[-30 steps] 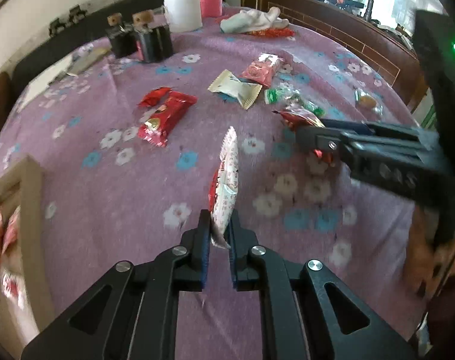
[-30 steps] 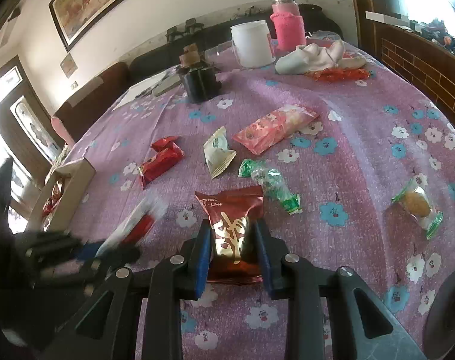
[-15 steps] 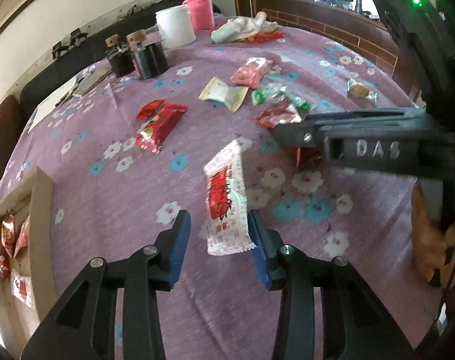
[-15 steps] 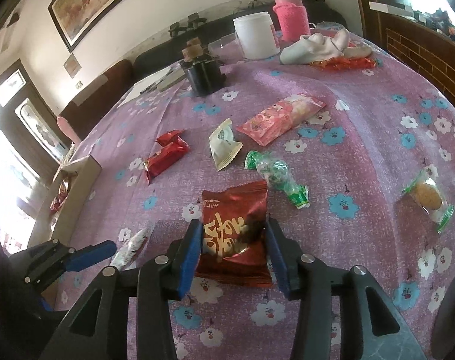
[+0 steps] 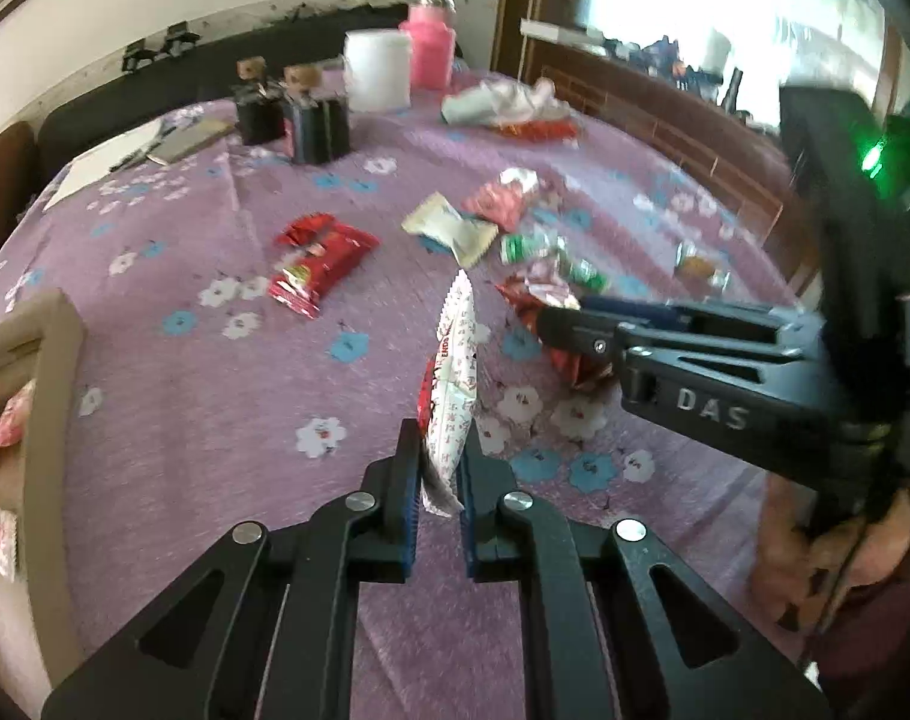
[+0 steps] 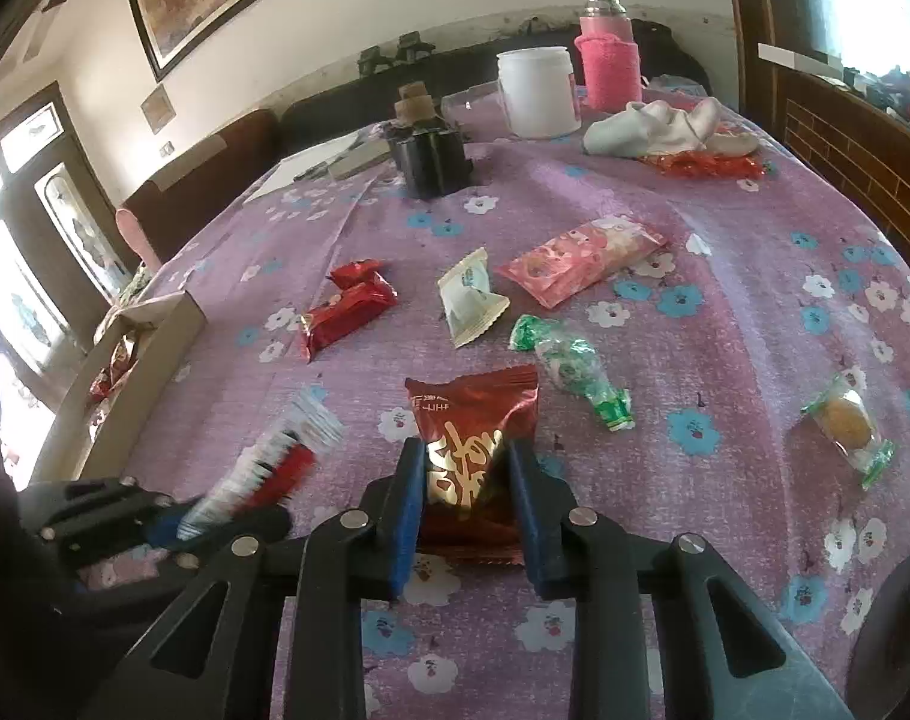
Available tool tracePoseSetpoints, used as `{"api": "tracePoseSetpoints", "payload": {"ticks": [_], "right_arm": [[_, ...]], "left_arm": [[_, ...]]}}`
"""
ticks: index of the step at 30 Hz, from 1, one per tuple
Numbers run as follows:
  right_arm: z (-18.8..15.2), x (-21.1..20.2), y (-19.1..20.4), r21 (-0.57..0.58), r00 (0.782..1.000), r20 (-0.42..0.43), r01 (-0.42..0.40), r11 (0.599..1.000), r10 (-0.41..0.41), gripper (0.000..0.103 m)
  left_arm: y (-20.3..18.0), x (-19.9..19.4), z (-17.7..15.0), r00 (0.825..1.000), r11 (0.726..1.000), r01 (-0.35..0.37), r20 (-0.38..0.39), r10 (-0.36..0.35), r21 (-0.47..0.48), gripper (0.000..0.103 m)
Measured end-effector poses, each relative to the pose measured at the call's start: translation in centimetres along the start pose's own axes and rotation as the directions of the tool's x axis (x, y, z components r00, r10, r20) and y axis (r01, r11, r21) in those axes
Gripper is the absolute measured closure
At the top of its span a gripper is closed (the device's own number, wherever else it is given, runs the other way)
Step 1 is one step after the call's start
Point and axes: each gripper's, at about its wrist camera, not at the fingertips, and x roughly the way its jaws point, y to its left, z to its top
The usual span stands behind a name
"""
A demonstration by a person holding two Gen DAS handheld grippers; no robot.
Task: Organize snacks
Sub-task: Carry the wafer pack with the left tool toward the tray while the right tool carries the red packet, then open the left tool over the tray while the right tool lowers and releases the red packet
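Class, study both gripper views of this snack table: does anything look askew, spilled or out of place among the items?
Mostly ordinary scatter. Oddest is the crumpled white cloth at the table's far end, lying partly over a red wrapper among the snacks. The white-and-red packet stands on edge only because the left gripper pinches it.

Bare tablecloth (image 5: 227, 408) between box (image 5: 53, 360) and red packets (image 5: 323, 264); right claw (image 5: 565, 324) blocks right side.
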Motion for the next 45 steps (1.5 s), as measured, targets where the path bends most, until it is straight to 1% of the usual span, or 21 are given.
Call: {"api": "tracePoseSetpoints", "payload": {"ticks": [4,7,8,11,15,17,18,19,20,23,25,27,28,29,31,35,38,41,45], "right_arm": [[0.2,-0.6,-0.3,0.017,0.999,0.027,-0.039,0.999,0.038,0.079],[0.3,-0.9,-0.3,0.023,0.997,0.045,-0.061,0.998,0.06,0.08],[0.3,-1.0,-0.3,0.022,0.997,0.05,-0.064,0.998,0.063,0.083],[0.4,-1.3,-0.2,0.02,0.996,0.065,-0.07,0.997,0.068,0.087],[0.4,-1.4,-0.1,0.019,0.994,0.077,-0.077,0.997,0.075,0.088],[0.4,-1.4,0.1,0.019,0.992,0.079,-0.102,0.995,0.1,0.083],[0.4,-1.4,0.3,0.014,0.992,0.082,-0.095,0.995,0.094,0.08],[0.5,-1.2,0.5,0.002,0.994,0.074,-0.081,0.997,0.08,0.067],[0.4,-1.1,0.7,-0.003,0.995,0.07,-0.072,0.997,0.072,0.059],[0.2,-0.2,1.8,-0.049,0.999,0.038,-0.034,0.998,0.036,0.059],[0.1,0.7,2.7,-0.095,1.0,0.013,0.008,0.995,-0.006,0.059],[-0.1,1.0,3.7,-0.143,0.999,0.008,0.032,0.989,-0.031,0.057],[-0.2,1.4,4.1,-0.16,0.999,-0.009,0.046,0.986,-0.048,0.055],[-0.3,1.8,4.5,-0.184,0.996,-0.023,0.077,0.98,-0.083,0.059],[-0.5,1.7,5.1,-0.207,0.992,-0.026,0.112,0.972,-0.12,0.071],[-1.3,0.9,6.4,-0.224,0.991,-0.02,0.126,0.966,-0.134,0.075],[-1.6,0.2,7.1,-0.219,0.993,-0.022,0.106,0.97,-0.114,0.075],[-0.8,-0.8,8.2,-0.21,0.996,-0.017,0.079,0.974,-0.085,0.076],[1.0,-2.8,10.7,-0.188,1.0,0.003,-0.012,0.982,0.013,0.076]], "left_arm": [[0.6,-2.5,-0.4,0.999,1.0,0.014,0.043,-0.013,-0.028,0.095],[1.4,-4.3,-1.0,0.997,0.998,0.02,0.072,-0.016,-0.055,0.095],[1.9,-5.1,-1.2,0.996,0.997,0.021,0.084,-0.015,-0.07,0.095],[3.7,-7.3,-2.0,0.993,0.992,0.02,0.12,-0.005,-0.123,0.095],[6.9,-10.2,-3.7,0.987,0.98,-0.001,0.158,0.033,-0.198,0.095],[8.2,-11.4,-4.6,0.984,0.973,-0.009,0.172,0.05,-0.23,0.095],[8.8,-12.0,-5.1,0.982,0.969,-0.01,0.179,0.056,-0.246,0.095],[9.5,-12.6,-5.6,0.98,0.965,-0.011,0.188,0.062,-0.262,0.095],[10.2,-13.3,-6.1,0.978,0.96,-0.012,0.198,0.07,-0.281,0.095],[11.5,-14.6,-7.4,0.973,0.949,-0.017,0.212,0.088,-0.315,0.095],[12.1,-15.6,-8.3,0.968,0.947,-0.022,0.229,0.1,-0.322,0.095],[13.0,-16.5,-9.2,0.964,0.942,-0.016,0.244,0.103,-0.335,0.095],[13.6,-16.9,-9.7,0.962,0.938,-0.009,0.253,0.102,-0.346,0.095],[14.1,-17.2,-10.0,0.96,0.934,-0.006,0.261,0.106,-0.357,0.095],[14.9,-17.7,-10.4,0.956,0.927,-0.003,0.271,0.112,-0.376,0.095],[15.8,-18.3,-11.1,0.952,0.922,-0.004,0.281,0.122,-0.387,0.095],[16.3,-18.5,-11.3,0.952,0.92,-0.014,0.277,0.132,-0.392,0.095],[17.1,-18.7,-11.2,0.952,0.916,-0.041,0.264,0.157,-0.399,0.095],[19.1,-18.7,-10.7,0.953,0.904,-0.107,0.216,0.211,-0.413,0.095]]}}
